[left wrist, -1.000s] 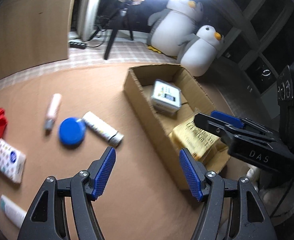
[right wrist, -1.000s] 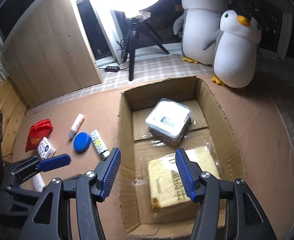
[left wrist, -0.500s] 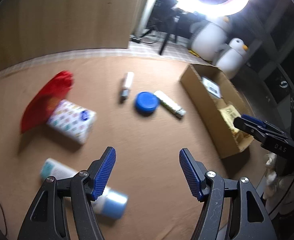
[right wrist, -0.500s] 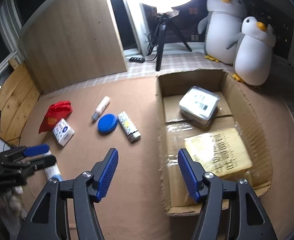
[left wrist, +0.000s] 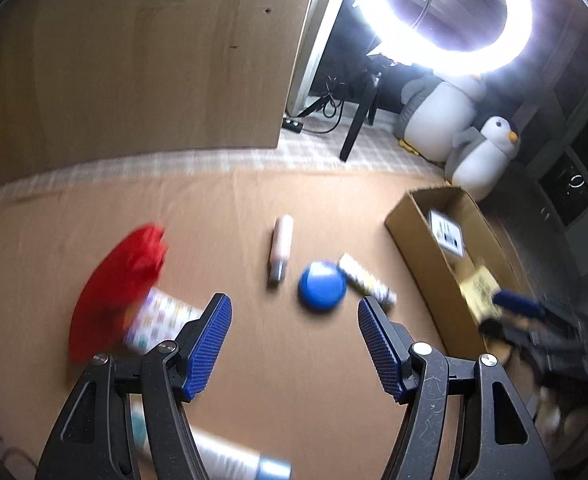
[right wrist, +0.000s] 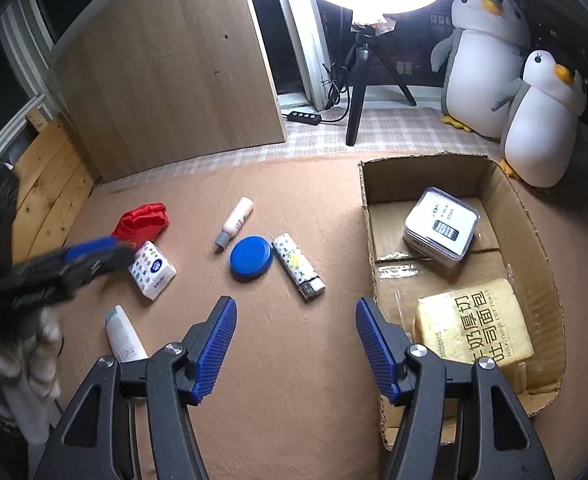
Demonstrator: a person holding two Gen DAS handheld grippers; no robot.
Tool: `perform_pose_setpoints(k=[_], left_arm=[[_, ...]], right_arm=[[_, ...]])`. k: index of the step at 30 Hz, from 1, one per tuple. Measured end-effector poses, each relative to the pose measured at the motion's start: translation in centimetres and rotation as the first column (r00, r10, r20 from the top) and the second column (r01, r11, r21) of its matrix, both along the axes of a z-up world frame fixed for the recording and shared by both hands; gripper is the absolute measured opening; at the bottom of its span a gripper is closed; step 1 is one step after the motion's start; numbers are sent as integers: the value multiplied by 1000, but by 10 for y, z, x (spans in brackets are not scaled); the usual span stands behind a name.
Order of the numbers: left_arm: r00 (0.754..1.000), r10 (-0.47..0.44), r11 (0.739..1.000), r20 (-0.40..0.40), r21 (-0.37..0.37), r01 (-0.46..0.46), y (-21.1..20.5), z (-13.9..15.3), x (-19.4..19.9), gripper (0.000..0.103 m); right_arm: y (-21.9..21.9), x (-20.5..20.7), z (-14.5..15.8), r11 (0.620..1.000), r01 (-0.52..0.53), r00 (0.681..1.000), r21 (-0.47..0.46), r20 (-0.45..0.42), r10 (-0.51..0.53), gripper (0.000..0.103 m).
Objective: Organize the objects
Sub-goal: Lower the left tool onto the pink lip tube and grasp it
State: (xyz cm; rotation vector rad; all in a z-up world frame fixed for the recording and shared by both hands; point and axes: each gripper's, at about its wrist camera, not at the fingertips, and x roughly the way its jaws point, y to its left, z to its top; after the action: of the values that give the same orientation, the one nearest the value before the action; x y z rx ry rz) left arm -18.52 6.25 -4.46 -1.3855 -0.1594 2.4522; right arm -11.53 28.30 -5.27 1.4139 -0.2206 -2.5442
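With both claws, the left gripper (left wrist: 294, 344) and right gripper (right wrist: 295, 344), apart and empty, we should settle squarely over one of six loose items, perhaps the round blue plastic lid (right wrist: 251, 257) at centre frame, before carrying it to the open brown cardboard box (right wrist: 533, 248) at right, which holds two.

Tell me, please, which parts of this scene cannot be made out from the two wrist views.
- Red pouch, left wrist view: smeared by motion blur.
- White tube, right wrist view: lower end hidden behind the right gripper.
- Bread pack, left wrist view: blurred, print unreadable.
- Cardboard box, right wrist view: near corner hidden by the gripper's frame.
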Motion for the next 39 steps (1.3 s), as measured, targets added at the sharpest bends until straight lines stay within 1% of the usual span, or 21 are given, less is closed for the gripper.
perform_pose_setpoints(k=[4,8,9,14,16,19,20,21,22,23,25,26,27,29,31,33,39], left_arm=[[999,8,1000,41,-7,-7,15,-16,-46,68],[995,16,1000,103,-19,-14,25,-45,-81,61],[993,18,1000,117,-20,-16,27,-52,-88,59],[988,15,999,156,-37,-10,34,-75,-105,59],[986,14,999,168,-31,-9,35,-82,-110,59],[984,11,999,180,-42,-4,38,-92,-113,59],[982,9,999,186,-43,0,39,-95,-113,56],[981,6,999,192,-46,2,40,-99,-114,50],[981,3,999,196,-51,7,42,-102,-115,46],[980,0,998,201,-55,11,43,-104,-116,39],[984,-2,997,179,-77,16,47,-105,-116,32],[984,-7,996,177,-82,21,49,-105,-116,26],[984,-13,996,178,-84,28,50,-105,-116,23],[984,-35,994,172,-98,52,57,-105,-113,22],[986,-68,987,154,-137,89,66,-105,-107,22],[985,-97,980,145,-159,120,73,-105,-101,22],[971,-202,956,128,-190,224,88,-105,-75,22]], right_arm=[[-1,1,-1,1000,5,1000,-6,8,-5,58],[4,5,-2,1000,19,1000,-10,16,-19,58],[6,6,-2,1000,23,1000,-11,18,-23,58],[16,7,-4,999,42,999,-14,27,-42,58],[20,7,-5,999,50,998,-18,33,-49,58],[22,6,-7,998,56,998,-26,40,-55,58],[23,5,-8,998,57,998,-26,41,-56,58],[23,5,-8,998,58,998,-26,42,-57,58],[23,5,-8,998,59,997,-26,43,-58,58],[24,4,-9,998,60,997,-25,43,-59,58],[25,3,-10,998,61,997,-24,45,-60,58],[25,3,-10,998,61,997,-24,46,-60,58],[26,3,-11,998,62,997,-24,47,-61,58],[26,2,-12,998,66,997,-24,49,-64,58],[27,1,-14,997,67,996,-25,53,-65,58],[27,0,-15,997,67,996,-23,55,-66,58],[27,-1,-17,997,70,996,-25,60,-68,58]])
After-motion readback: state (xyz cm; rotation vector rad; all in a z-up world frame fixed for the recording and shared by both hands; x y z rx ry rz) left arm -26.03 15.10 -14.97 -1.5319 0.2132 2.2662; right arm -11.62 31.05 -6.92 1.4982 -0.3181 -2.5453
